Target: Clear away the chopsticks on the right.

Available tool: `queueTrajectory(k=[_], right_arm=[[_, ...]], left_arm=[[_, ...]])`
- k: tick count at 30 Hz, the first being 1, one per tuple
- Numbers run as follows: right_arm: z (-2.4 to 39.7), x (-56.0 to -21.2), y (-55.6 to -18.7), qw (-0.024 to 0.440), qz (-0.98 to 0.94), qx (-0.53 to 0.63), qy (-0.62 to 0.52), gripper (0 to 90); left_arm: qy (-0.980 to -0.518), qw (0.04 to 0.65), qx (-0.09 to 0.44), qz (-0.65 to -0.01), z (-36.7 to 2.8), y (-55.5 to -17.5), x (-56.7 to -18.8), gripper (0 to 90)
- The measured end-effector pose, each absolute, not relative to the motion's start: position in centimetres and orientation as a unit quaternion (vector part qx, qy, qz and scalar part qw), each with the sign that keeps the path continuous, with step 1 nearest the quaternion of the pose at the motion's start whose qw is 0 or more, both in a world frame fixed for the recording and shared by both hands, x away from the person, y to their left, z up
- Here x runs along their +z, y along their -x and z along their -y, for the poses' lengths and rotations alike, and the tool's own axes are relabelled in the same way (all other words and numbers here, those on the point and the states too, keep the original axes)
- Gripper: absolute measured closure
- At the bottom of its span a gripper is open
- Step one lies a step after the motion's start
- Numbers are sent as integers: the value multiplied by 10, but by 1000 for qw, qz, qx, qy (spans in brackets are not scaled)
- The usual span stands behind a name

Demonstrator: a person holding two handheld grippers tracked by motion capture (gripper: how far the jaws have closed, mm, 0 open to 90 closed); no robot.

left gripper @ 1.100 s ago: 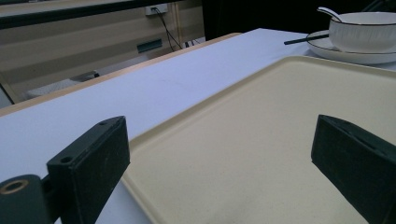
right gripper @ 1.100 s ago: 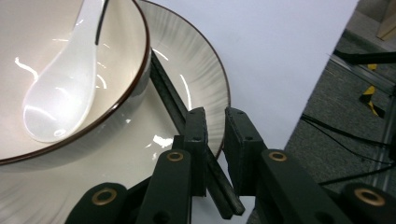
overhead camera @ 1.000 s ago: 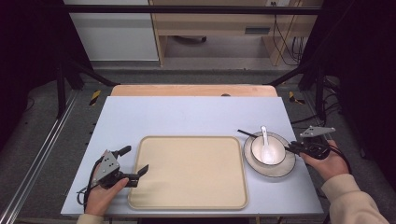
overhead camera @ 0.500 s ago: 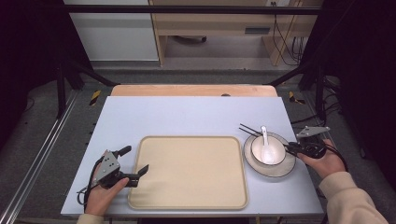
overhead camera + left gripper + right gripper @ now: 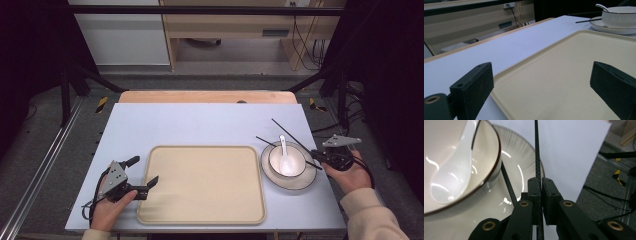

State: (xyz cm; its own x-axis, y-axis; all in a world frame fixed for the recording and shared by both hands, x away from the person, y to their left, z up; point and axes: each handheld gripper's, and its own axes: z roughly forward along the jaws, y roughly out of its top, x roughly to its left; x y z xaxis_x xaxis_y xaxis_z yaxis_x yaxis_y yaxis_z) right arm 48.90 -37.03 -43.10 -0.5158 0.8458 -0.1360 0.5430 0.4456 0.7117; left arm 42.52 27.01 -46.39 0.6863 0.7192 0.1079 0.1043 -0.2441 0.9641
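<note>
Your left gripper (image 5: 145, 176) rests at the near left corner of the wide cream plastic tray (image 5: 202, 183), its jaws spread wide and empty with that corner between them, so it is placed to steady or lift the tray when needed. To the tray's right, your right gripper (image 5: 317, 156) has just been closing and now pinches one thin black chopstick (image 5: 537, 157) between its pads; the grip sits near the stick's near end, leaving its long shaft free to point away across the pale blue table (image 5: 200, 125). The second black chopstick (image 5: 287, 151) lies across the white dark-rimmed plate (image 5: 290, 182), beside the white bowl (image 5: 276, 159) holding a white ceramic spoon (image 5: 285, 160).
</note>
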Motion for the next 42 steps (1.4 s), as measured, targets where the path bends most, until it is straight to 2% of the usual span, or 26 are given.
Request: queueTrajectory(k=[6, 11, 15, 20, 24, 30, 42], right_arm=[[357, -395, -460, 302, -774, 362, -423, 856], [320, -371, -429, 321, -775, 390, -380, 856], [278, -369, -410, 296, -795, 400, -346, 856], [224, -388, -394, 258, -828, 391, -308, 856], [197, -404, -393, 232, -838, 388, -305, 856], [177, -423, -393, 201, -839, 393, -317, 856], [162, -444, -385, 175, -845, 376, -338, 855]], left_arm=[[-736, 548, 282, -280, -270, -425, -464, 49], [-735, 548, 283, -280, -270, -425, -463, 49], [-734, 549, 284, -281, -271, -425, -463, 49], [-734, 549, 286, -279, -271, -425, -462, 49], [-734, 549, 286, -279, -272, -424, -462, 49], [-733, 550, 287, -279, -272, -424, -462, 49], [-734, 550, 289, -275, -270, -425, -461, 49]])
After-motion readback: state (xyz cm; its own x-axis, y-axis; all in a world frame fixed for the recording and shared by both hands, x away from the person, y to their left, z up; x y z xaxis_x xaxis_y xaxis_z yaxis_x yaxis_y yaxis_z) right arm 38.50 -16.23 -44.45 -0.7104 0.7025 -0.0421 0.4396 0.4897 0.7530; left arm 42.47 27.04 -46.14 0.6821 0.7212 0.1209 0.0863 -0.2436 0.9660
